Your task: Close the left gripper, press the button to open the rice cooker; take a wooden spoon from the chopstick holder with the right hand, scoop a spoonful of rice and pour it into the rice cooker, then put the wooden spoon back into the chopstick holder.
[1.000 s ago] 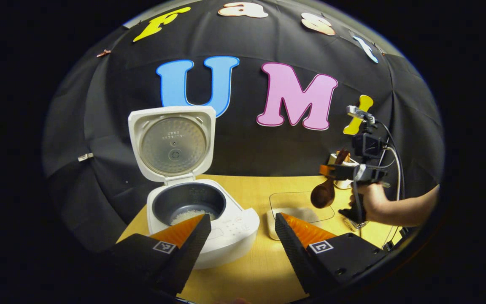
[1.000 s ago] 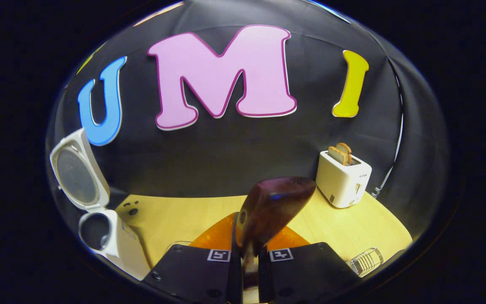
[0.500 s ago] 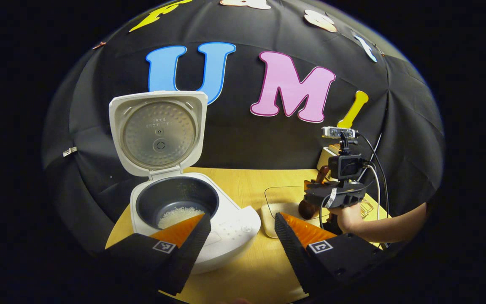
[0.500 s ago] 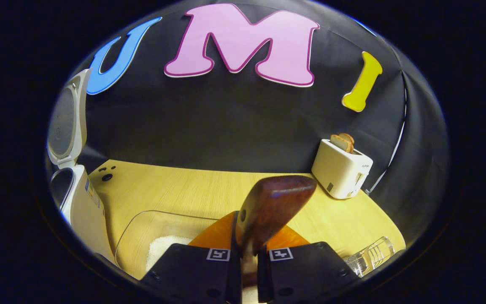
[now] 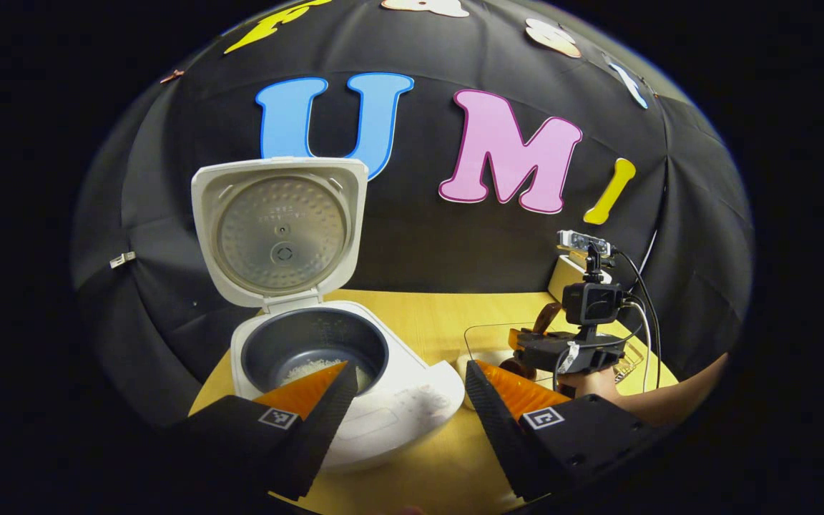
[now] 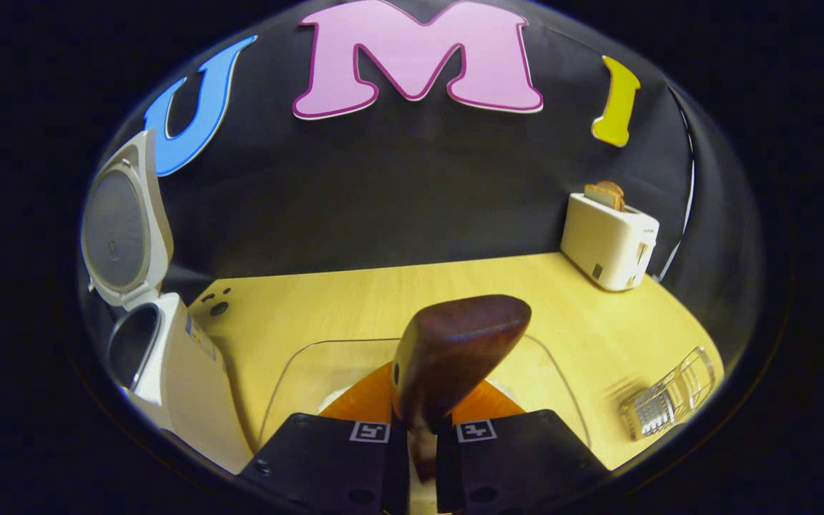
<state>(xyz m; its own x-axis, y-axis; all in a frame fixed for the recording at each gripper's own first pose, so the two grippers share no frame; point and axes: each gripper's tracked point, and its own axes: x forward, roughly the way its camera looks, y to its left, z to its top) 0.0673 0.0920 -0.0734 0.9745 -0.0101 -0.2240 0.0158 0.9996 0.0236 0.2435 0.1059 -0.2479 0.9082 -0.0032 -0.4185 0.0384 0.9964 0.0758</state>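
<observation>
White plastic is catching the light at far left, where the rice cooker (image 5: pixel 340 372) is standing with its lid (image 5: pixel 280 229) tipped up and a little rice lying in the dark inner pot (image 5: pixel 314 352). Just before it the left gripper (image 5: pixel 405 390) is hanging with its jaws spread wide, gripping nothing. Moving right, the clear rice tray (image 6: pixel 297 372) is sitting on the wooden table (image 6: pixel 598 329) beside the cooker. The right gripper (image 6: pixel 415 429) is poising directly over that tray, clamping the handle of the wooden spoon (image 6: pixel 455 350). The spoon's long axis is running forward along the fingers, bowl leading, so the rice is lying below and just ahead of the bowl. The scoop probably needs a downward, forward dip. Further right, the wire chopstick holder (image 6: pixel 662 404) is waiting near the table's edge.
</observation>
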